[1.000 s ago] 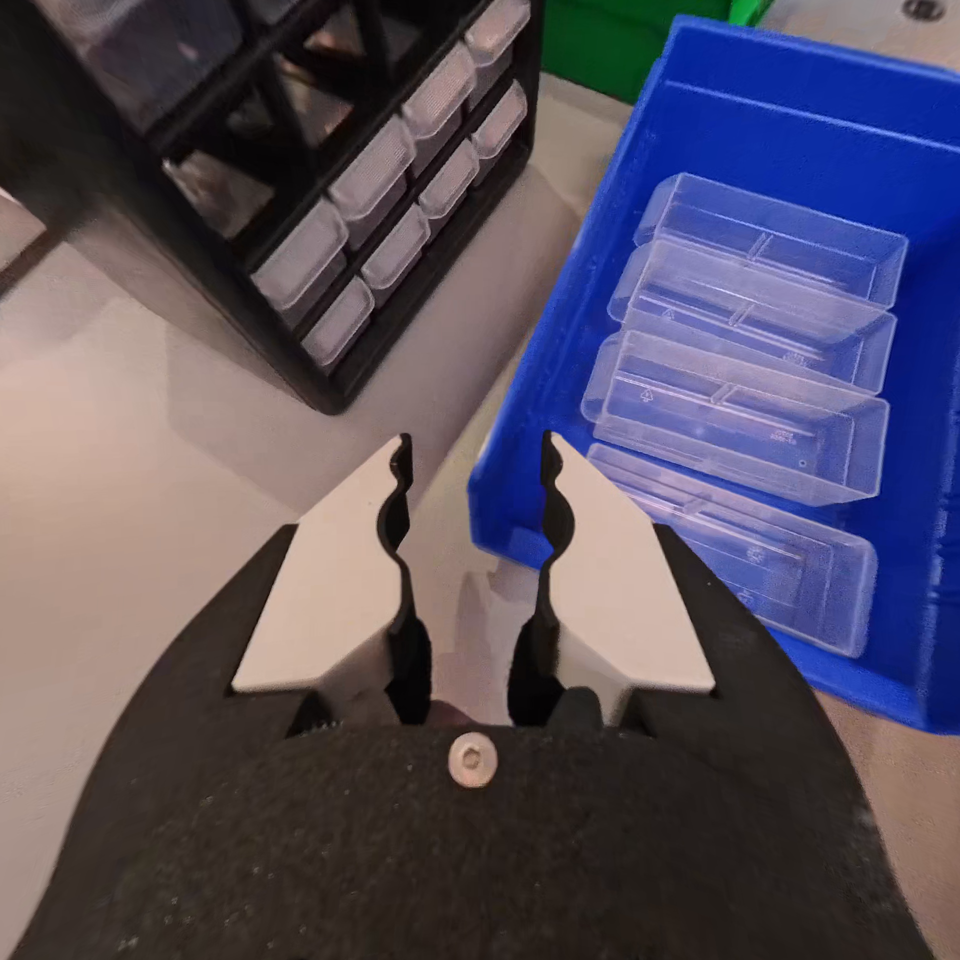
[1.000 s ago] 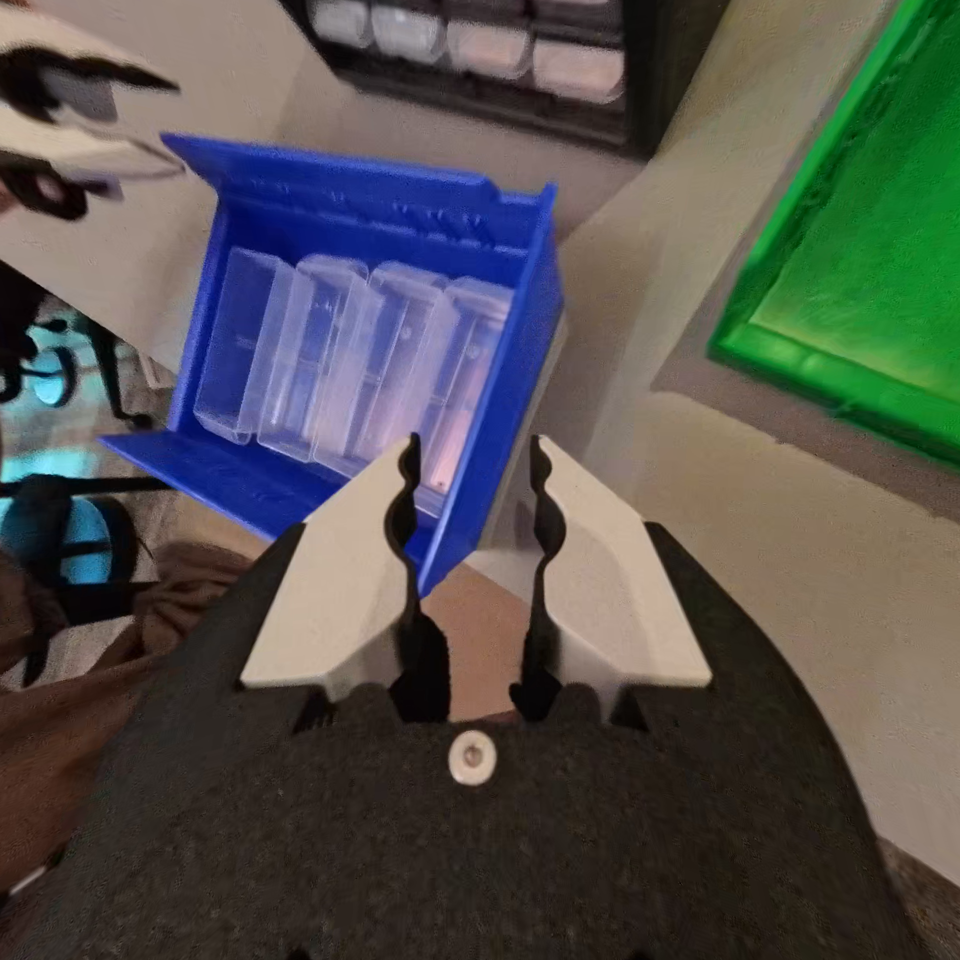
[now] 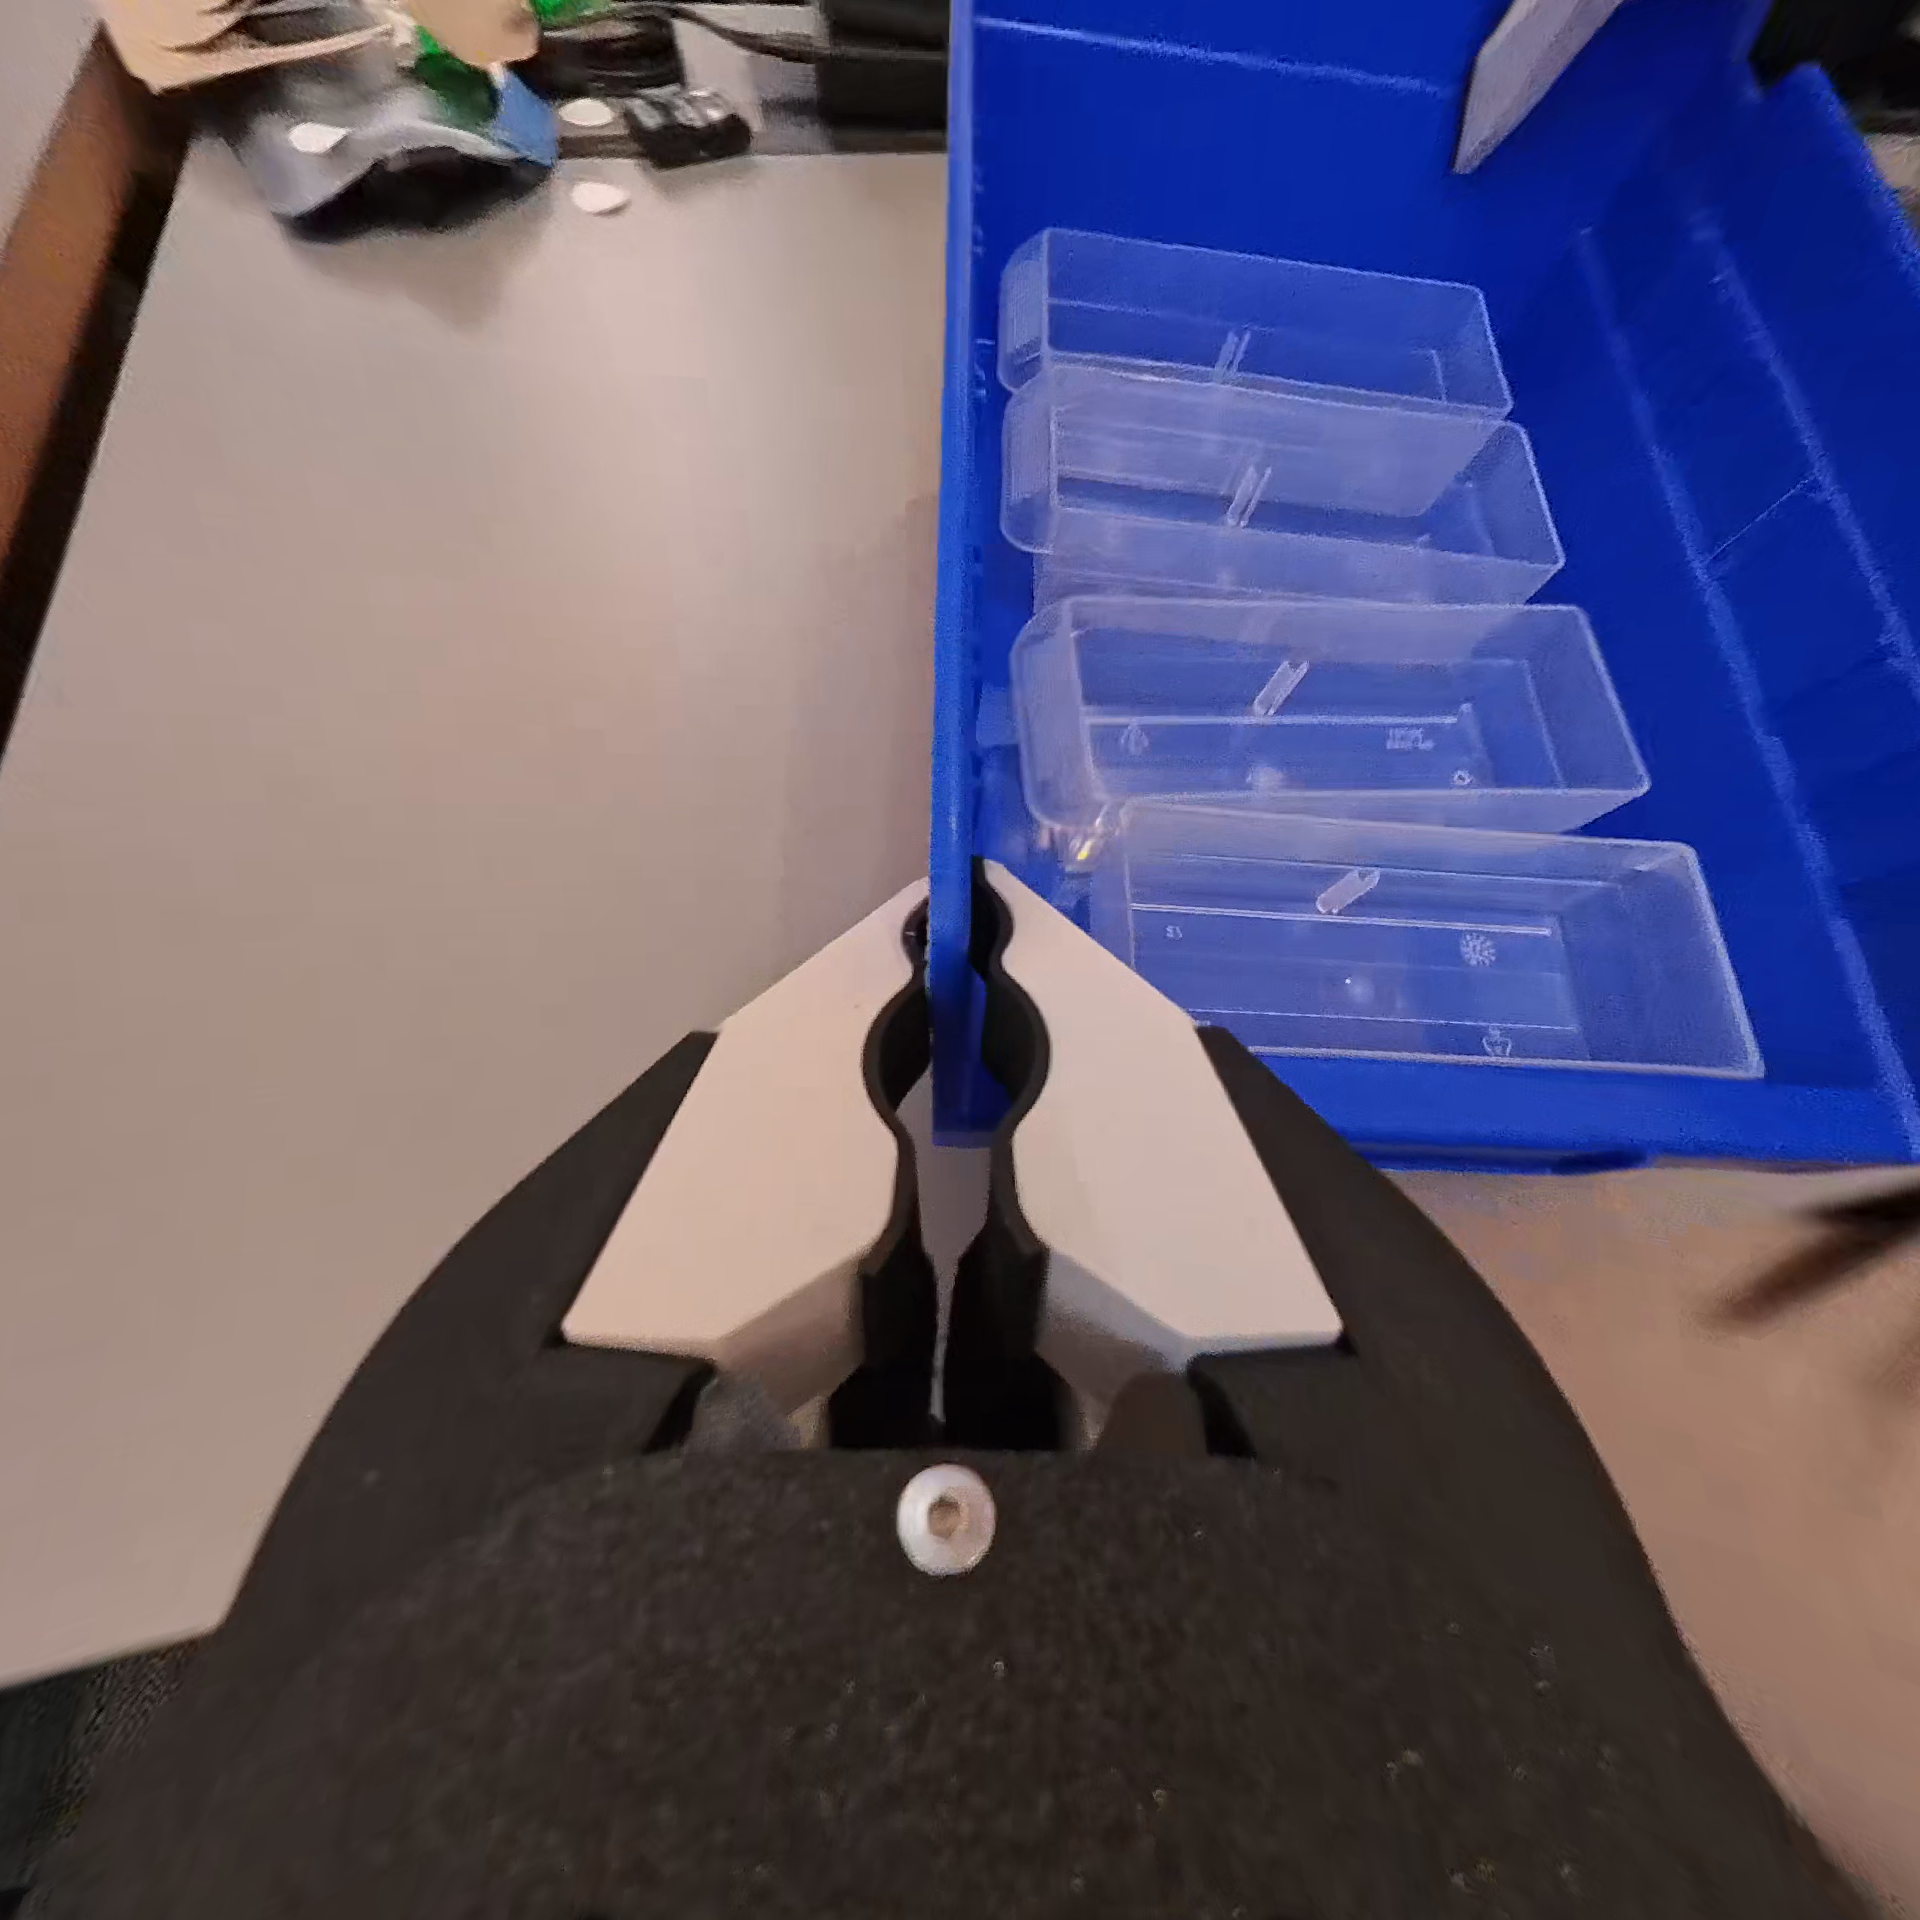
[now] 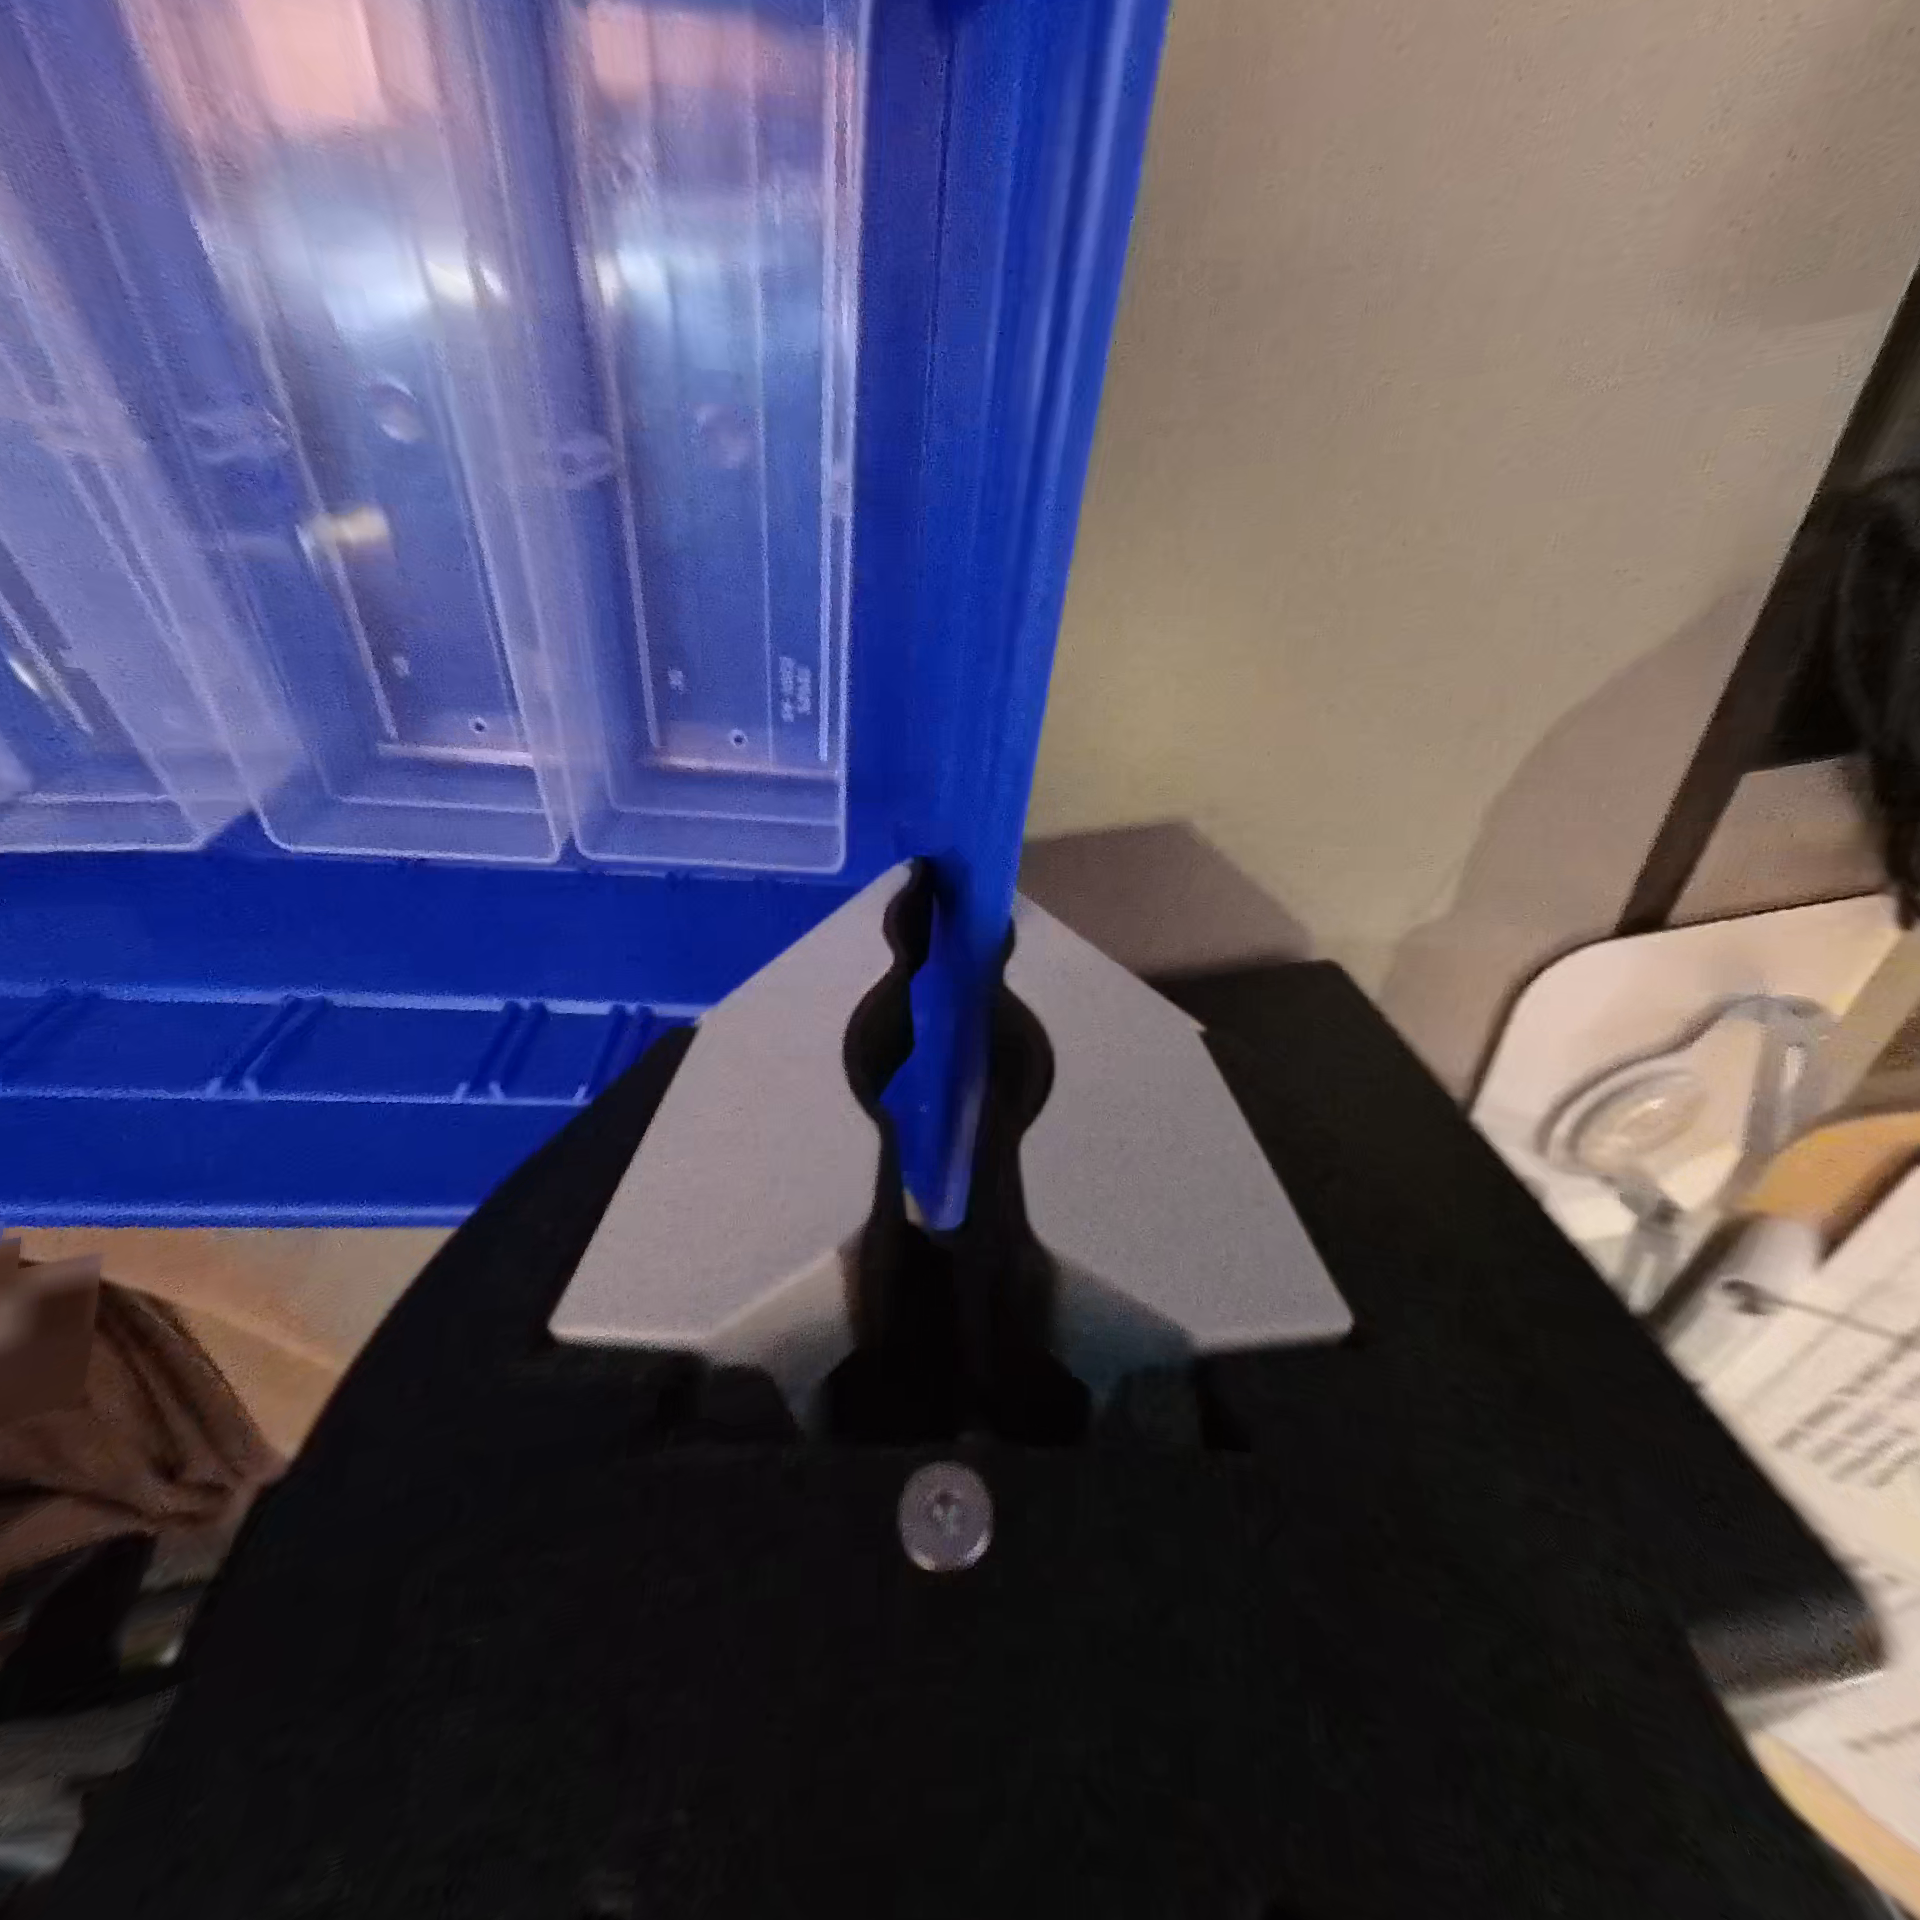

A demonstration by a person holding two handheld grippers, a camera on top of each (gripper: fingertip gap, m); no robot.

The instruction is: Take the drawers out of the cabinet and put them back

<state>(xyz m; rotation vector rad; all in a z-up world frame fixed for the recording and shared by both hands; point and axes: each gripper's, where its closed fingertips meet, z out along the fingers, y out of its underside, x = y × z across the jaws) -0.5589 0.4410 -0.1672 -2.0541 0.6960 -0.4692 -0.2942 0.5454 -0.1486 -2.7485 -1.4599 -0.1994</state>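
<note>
A blue bin [image 3: 1195,135] holds several empty clear plastic drawers [image 3: 1351,727] lying side by side. My left gripper [image 3: 951,894] is shut on the bin's left wall at its near corner. My right gripper [image 4: 961,894] is shut on the right wall of the same bin [image 4: 312,1091], beside the clear drawers [image 4: 416,520], which look blurred. A pale wedge [image 3: 1517,83] at the bin's far wall may be the other gripper. The cabinet is out of view. I cannot tell whether the bin rests on the table.
The grey table [image 3: 468,675] lies left of the bin, with bags and small clutter [image 3: 416,114] at its far end. In the right wrist view a white tray with a clear item [image 4: 1662,1122], papers [image 4: 1818,1455] and brown cloth [image 4: 104,1403] sit nearby.
Both grippers were open and clear of the bin. They have moved in and shut on its walls. The black cabinet and the green bin have left both views.
</note>
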